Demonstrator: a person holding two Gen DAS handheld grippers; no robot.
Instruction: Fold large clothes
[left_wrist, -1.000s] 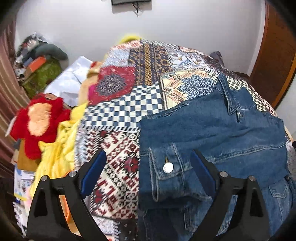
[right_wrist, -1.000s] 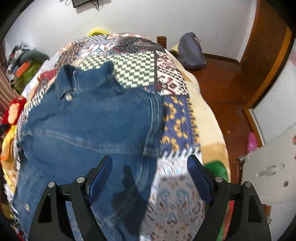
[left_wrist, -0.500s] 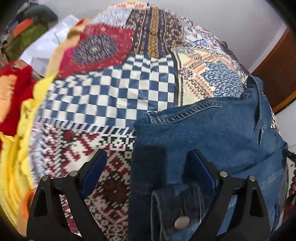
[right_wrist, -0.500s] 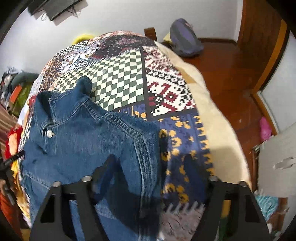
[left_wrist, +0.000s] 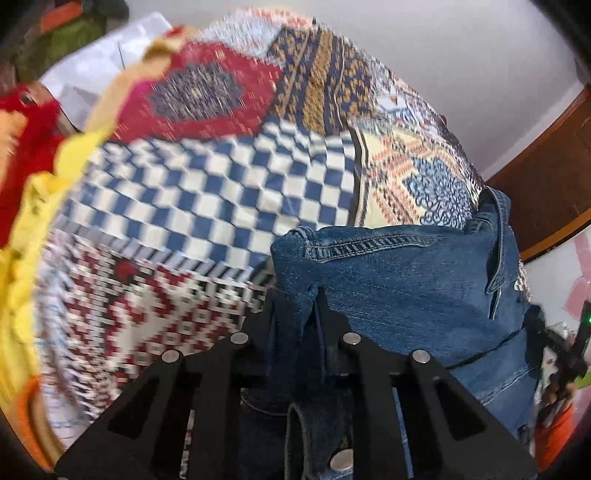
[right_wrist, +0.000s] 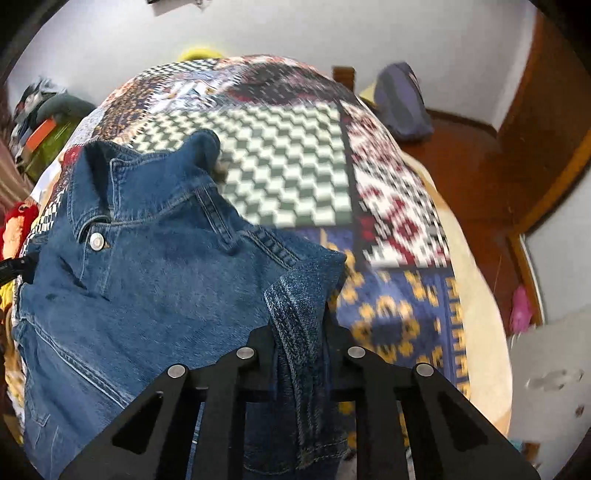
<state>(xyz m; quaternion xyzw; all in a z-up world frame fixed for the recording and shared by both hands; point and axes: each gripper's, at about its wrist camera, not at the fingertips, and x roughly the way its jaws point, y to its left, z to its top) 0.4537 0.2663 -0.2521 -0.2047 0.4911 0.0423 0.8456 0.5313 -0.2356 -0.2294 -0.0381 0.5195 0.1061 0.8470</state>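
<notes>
- The denim jacket (right_wrist: 147, 288) lies spread on the bed, over a patchwork bedspread (left_wrist: 229, 199), with its collar toward the far end and one metal collar button showing.
- The left tongs (left_wrist: 295, 306) have just been closing and now pinch a bunched corner of the jacket at its left shoulder edge; the cloth stands up in a ridge between the jaws.
- The right tongs (right_wrist: 299, 325) have likewise just been closing and now pinch the opposite shoulder corner, denim gathered tight between the jaws.
- Step in hand, as I judge it: the grasp that opens a fold, with both upper corners of the jacket taken at once. The fold itself is not yet made.
- The next move probably calls for lifting both corners together, keeping them level and equally tensioned, then carrying them over the body of the jacket so the edges meet squarely.
- Denim is stiff and heavy, so a thin pinch could slip; the sleeves may drag or trail out of line.
- A pile of red and yellow fabric (left_wrist: 26, 177) sits beside the bed on the left and should stay clear of the fold.
- No brand, label or readable writing shows on the jacket, the button or the bedspread; blur hides any fine detail.
</notes>
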